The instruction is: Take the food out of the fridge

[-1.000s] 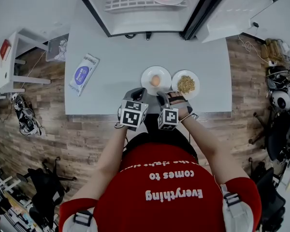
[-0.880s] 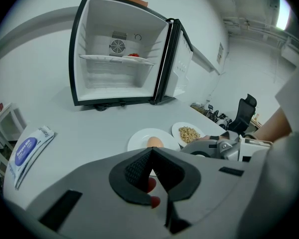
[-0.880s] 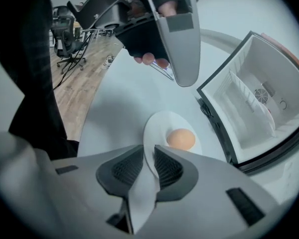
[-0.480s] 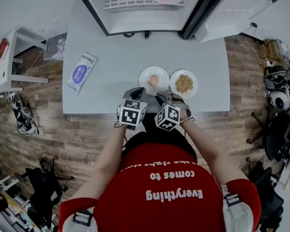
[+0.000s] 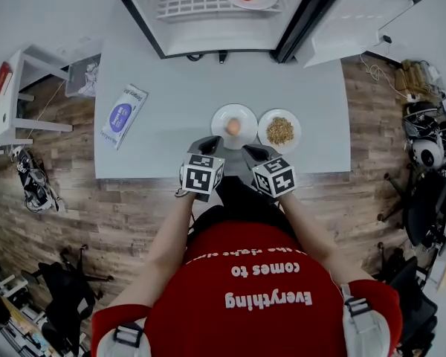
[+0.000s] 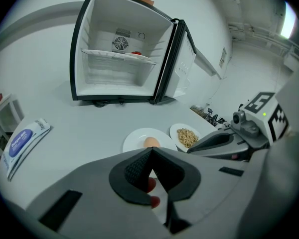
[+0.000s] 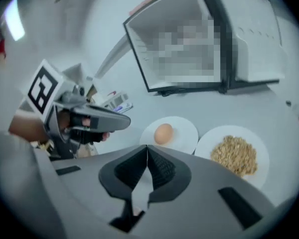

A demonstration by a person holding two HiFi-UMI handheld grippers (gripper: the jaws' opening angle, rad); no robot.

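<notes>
While the left hand-held gripper point(image 5: 210, 143) stays shut, empty, the right hand-held gripper point(image 5: 253, 152) has rolled and just closed empty.

Wood-plank floor point(image 5: 59, 199), pale grey table point(image 5: 178, 103), white rack point(image 5: 7, 114) at left, blk chair point(image 5: 63, 292), clutter point(image 5: 431, 151) rt edge

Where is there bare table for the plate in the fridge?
Bare: between the blue packet and the egg plate; between the fridge and the plates; right of the grain plate. Crowded: near edge, where left gripper and right gripper hover by the plates.
</notes>
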